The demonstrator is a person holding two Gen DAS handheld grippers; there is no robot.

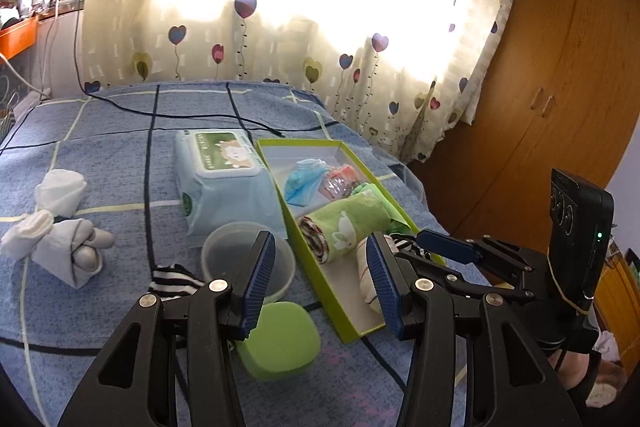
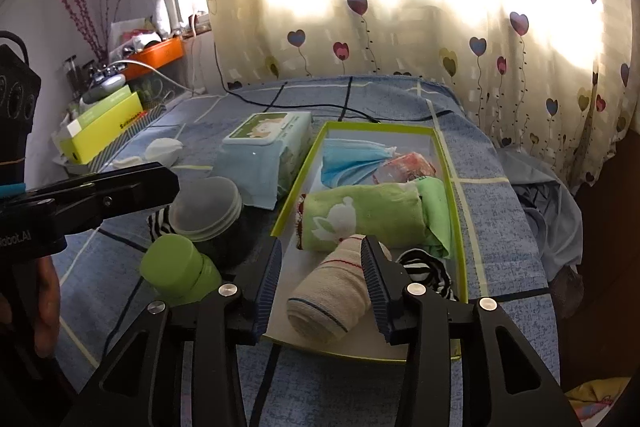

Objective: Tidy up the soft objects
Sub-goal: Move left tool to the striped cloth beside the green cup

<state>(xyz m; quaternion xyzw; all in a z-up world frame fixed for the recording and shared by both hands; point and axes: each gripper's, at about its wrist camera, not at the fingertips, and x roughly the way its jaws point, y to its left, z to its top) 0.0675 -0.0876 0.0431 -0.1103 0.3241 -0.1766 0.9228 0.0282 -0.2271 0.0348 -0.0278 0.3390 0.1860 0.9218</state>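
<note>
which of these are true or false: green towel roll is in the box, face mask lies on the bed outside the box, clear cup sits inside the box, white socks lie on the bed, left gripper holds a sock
1. The green towel roll is in the box. True.
2. The face mask lies outside the box. False: it lies in the box's far end.
3. The clear cup sits inside the box. False: it stands on the bed beside it.
4. White socks lie on the bed. True.
5. The left gripper holds a sock. False: it is open and empty.

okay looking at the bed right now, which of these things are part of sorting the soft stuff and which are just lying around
Part of the job: green box, rolled green towel, beige rolled sock, striped sock inside it, blue face mask, white socks, grey sock bundle.

Lying about: wipes pack, clear tub, green lid, black cable.
</note>
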